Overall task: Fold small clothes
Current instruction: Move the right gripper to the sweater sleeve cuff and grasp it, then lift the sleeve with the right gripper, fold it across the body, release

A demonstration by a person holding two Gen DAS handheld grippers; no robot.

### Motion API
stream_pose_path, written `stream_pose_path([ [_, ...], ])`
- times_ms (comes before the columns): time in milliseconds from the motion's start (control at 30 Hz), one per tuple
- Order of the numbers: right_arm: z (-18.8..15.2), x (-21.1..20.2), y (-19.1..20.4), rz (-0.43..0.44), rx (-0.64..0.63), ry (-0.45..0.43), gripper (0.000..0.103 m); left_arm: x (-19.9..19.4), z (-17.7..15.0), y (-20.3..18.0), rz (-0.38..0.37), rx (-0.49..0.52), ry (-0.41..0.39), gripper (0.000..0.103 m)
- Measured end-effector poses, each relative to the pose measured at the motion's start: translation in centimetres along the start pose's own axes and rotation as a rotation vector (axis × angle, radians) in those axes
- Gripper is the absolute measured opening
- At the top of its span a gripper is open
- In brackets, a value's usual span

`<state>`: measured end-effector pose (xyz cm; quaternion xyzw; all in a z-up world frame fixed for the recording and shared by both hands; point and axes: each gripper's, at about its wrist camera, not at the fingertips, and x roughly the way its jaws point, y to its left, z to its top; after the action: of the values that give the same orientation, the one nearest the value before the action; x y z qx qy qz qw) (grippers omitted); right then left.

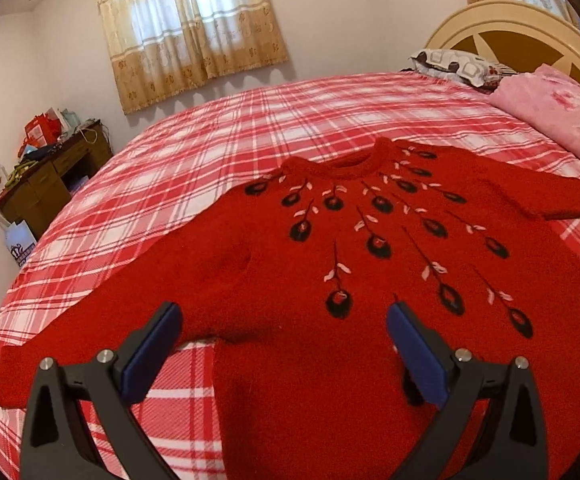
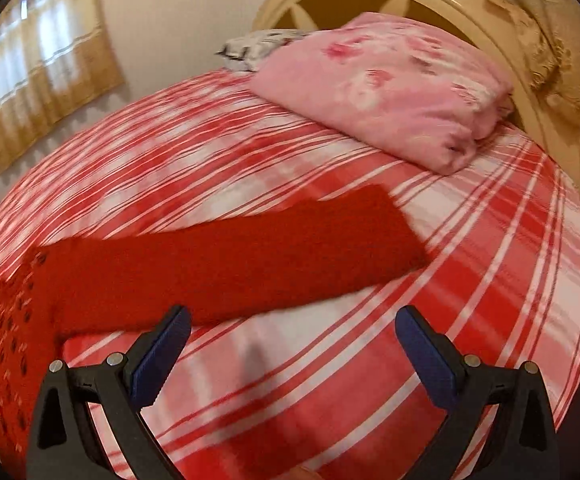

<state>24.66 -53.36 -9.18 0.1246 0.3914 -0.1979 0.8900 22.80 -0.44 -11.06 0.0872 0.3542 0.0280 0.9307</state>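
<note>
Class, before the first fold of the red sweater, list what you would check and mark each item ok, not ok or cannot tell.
1. Red knitted sweater with black flower pattern lies flat, front up: ok.
2. Both sleeves spread out; right sleeve straight: ok.
3. Left hand-held gripper open, above the body: ok.
4. Right hand-held gripper open, holding nothing: ok.
5. Pink folded blanket apart from the sleeve: ok.
6. Sweater hem flat: cannot tell, out of view.

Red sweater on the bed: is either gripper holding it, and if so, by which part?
Neither. The left gripper and right gripper are open, above the red sweater.
</note>
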Motion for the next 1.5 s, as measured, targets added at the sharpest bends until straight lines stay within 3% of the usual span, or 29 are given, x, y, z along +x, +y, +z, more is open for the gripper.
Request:
stream_pose_path([
  [233,3.0,3.0,-4.8,-0.047,0.125,0.034,0.1,1.7,0.5,1.0,0.033,-0.025,0.014,0.103],
  [367,3.7,4.8,-6.7,-0.034,0.183,0.085,0.083,2.6,0.9,1.8,0.046,-0.051,0.024,0.103],
  [467,4.0,5.4,-6.7,-0.036,0.165,0.098,0.079,3.1,0.9,2.3,0.057,-0.068,0.03,0.103],
  [567,4.1,6.1,-5.4,-0.044,0.094,0.123,0.047,3.5,0.8,2.8,0.067,-0.078,0.039,0.103],
  [700,4.1,6.5,-4.4,-0.041,0.032,0.134,0.019,3.8,0.5,3.5,0.071,-0.1,0.052,0.103],
  [1000,5.2,4.8,-2.4,0.019,0.014,0.084,0.015,3.5,0.3,5.2,0.087,-0.123,0.051,0.103],
  [1500,7.6,-1.4,7.3,0.119,-0.168,-0.066,0.015,2.7,-1.2,9.5,0.128,-0.173,0.06,0.103],
])
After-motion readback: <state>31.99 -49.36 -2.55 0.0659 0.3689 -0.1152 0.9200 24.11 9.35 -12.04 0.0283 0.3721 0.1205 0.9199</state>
